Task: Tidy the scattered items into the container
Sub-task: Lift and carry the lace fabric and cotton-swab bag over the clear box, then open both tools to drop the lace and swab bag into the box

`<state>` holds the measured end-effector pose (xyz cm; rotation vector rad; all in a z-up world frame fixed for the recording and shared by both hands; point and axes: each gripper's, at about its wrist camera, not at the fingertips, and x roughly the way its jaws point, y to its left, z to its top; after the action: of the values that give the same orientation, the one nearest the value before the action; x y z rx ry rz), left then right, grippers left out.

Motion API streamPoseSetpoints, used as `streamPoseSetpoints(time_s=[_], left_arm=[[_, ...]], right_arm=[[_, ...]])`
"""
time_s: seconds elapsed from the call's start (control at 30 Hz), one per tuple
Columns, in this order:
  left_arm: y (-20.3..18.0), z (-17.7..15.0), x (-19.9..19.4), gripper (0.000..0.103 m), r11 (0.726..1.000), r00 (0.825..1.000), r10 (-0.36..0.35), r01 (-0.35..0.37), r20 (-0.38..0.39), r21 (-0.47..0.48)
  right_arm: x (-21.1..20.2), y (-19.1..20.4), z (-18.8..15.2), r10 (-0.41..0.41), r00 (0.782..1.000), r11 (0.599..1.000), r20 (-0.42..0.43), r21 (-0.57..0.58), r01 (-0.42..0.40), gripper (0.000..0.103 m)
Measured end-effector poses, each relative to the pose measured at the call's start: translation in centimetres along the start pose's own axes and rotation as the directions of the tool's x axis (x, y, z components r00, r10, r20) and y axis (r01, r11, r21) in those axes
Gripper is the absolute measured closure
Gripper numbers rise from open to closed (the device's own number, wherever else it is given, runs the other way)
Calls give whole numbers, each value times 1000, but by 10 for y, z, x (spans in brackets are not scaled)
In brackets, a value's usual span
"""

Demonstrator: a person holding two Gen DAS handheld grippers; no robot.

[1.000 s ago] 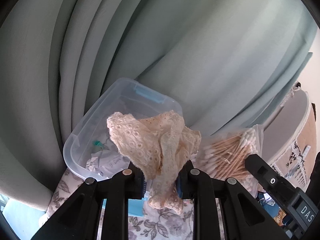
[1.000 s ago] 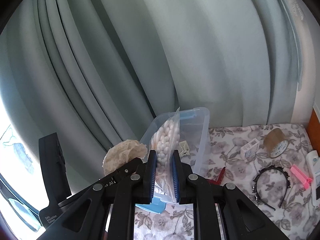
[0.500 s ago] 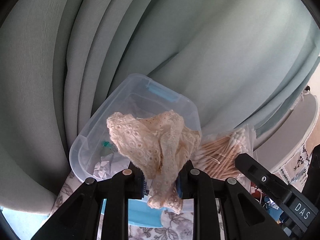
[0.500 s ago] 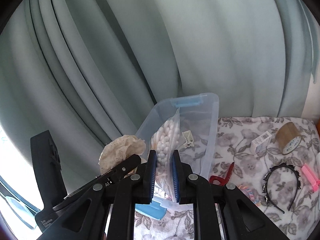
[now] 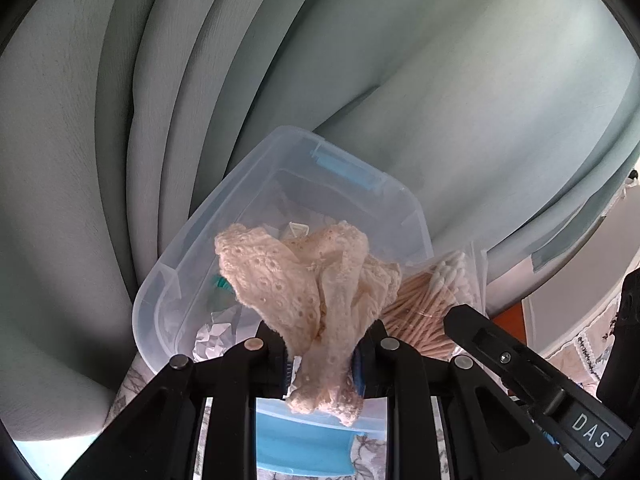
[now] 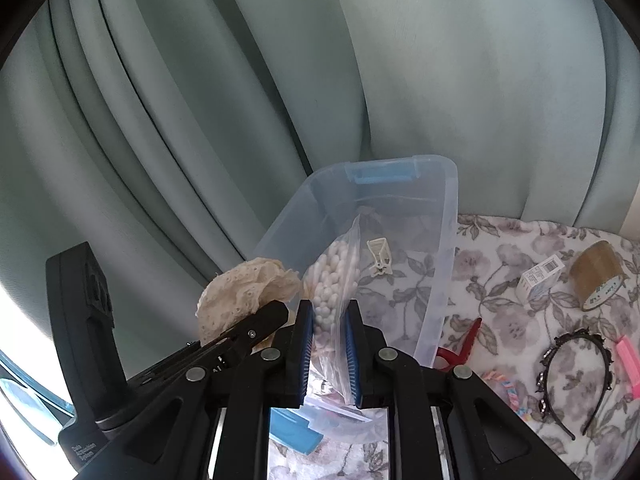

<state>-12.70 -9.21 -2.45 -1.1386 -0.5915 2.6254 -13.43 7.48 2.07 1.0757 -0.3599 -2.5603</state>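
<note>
Container (image 5: 280,184) nearer than before, seemingly below lace cloth (image 5: 296,280) and swab bag (image 6: 336,276), both jaw-pinched.

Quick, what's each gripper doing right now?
Left gripper: shut on the lace cloth.
Right gripper: shut on the bag of cotton swabs.

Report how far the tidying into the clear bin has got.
Done: a white clip and crumpled paper lie in the clear bin. In hand: left claw grips lace cloth; right claw grips the cotton swab bag. Left on the floral cloth: tape roll, small box, headband, red clip.
</note>
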Motion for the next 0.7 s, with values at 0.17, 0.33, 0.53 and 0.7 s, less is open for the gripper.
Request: streamPoseSetpoints(time_s=[0.17,0.33,0.53,0.7], left_arm=[[1,1,11,80,1000,1000,4,-4,-8,-1],[0,2,13,77,1000,1000,12,-12,-17,1],[-3,6,11,60,1000,1000,5,-4,-13,14],[-2,8,12,59,1000,1000,11,-11,-21,13]], right_arm=[[4,-5,1,-9,1000,1000,-10,11,9,84],[8,-7,3,-22,1000,1000,-14,11,23,84],[7,-10,1,-31,999,999,-24,17,32,84],[5,-10,1,-37,999,999,-25,14,38,84]])
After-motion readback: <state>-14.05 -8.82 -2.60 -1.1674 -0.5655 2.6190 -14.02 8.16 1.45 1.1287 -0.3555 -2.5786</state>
